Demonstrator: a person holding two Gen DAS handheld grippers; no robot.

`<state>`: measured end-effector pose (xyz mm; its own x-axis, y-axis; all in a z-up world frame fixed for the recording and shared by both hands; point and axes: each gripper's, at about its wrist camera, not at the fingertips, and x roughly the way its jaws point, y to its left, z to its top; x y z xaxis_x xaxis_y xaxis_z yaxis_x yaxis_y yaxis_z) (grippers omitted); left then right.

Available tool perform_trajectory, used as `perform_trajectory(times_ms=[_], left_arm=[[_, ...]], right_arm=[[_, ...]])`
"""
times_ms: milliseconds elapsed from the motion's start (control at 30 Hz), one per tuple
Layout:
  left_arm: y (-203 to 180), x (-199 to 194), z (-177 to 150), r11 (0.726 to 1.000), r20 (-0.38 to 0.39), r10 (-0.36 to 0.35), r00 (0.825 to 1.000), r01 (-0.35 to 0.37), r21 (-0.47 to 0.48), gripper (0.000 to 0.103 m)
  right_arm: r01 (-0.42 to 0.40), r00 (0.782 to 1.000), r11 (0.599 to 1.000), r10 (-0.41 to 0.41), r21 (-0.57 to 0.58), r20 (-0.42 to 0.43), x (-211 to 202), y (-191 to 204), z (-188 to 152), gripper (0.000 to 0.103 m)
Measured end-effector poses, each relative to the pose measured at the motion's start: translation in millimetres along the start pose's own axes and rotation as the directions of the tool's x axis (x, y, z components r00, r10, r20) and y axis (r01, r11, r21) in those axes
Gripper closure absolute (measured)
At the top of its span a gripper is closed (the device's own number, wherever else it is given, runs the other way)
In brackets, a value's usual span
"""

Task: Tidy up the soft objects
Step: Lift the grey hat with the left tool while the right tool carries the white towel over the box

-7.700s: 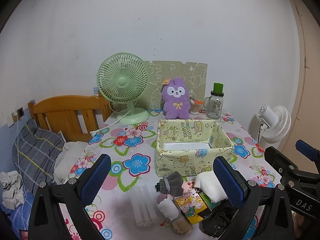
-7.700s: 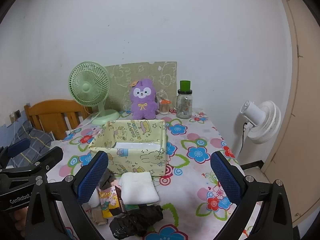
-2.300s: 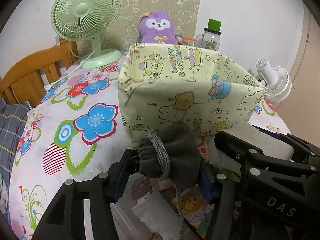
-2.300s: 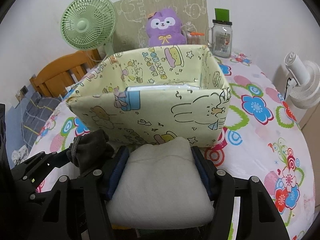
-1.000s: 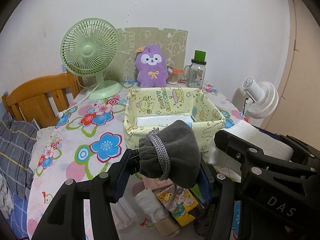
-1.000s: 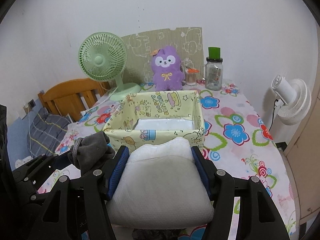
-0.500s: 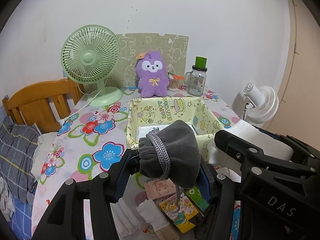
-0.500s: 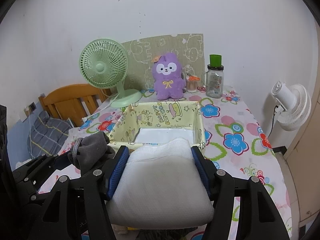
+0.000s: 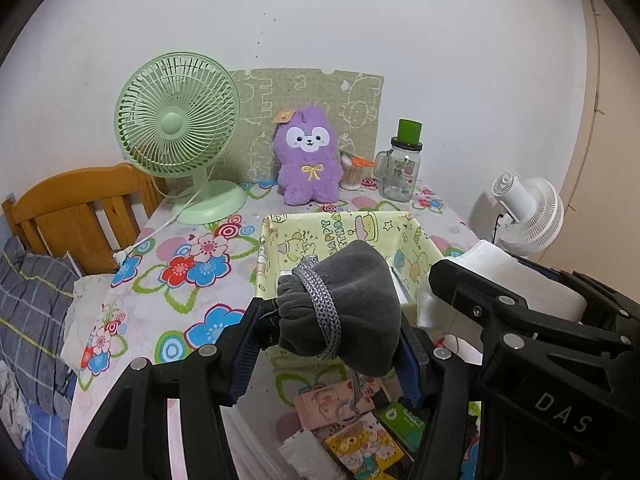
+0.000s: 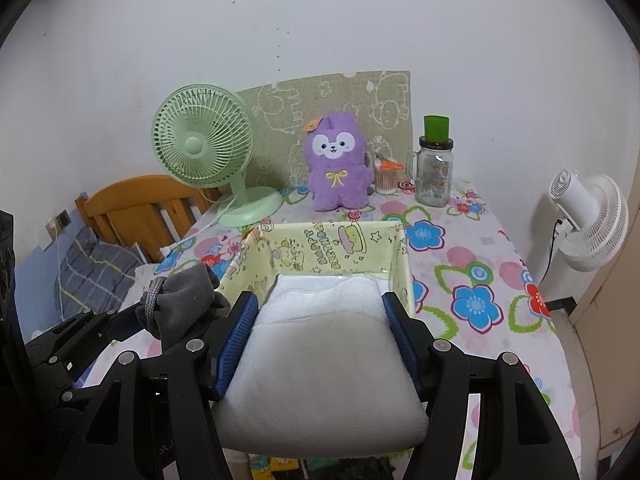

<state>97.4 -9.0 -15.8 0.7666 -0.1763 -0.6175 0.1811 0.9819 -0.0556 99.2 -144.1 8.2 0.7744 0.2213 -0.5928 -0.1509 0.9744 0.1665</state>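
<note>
Right wrist view: right gripper (image 10: 320, 322) clamps white pad (image 10: 320, 364); yellow box (image 10: 394, 258) directly beyond, far side. Left gripper (image 9: 328, 344) grips grey pouch (image 9: 348, 304), box likewise ahead.

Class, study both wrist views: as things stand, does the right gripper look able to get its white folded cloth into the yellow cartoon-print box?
Probably yes. The right gripper, shut on the white folded cloth, sits just short of the yellow box, whose top is open. Nothing stands between them; only a flat white item lies inside.
</note>
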Motion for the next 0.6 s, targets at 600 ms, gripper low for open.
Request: perform_trajectory(times_ms=[600], left_arm=[[7, 40, 26, 1.0, -0.024, -0.002, 1.0, 0.002, -0.013, 0.043]], right_arm=[[0.014, 1.0, 1.0, -0.014, -0.011, -0.019, 39, -8, 26, 0.037]])
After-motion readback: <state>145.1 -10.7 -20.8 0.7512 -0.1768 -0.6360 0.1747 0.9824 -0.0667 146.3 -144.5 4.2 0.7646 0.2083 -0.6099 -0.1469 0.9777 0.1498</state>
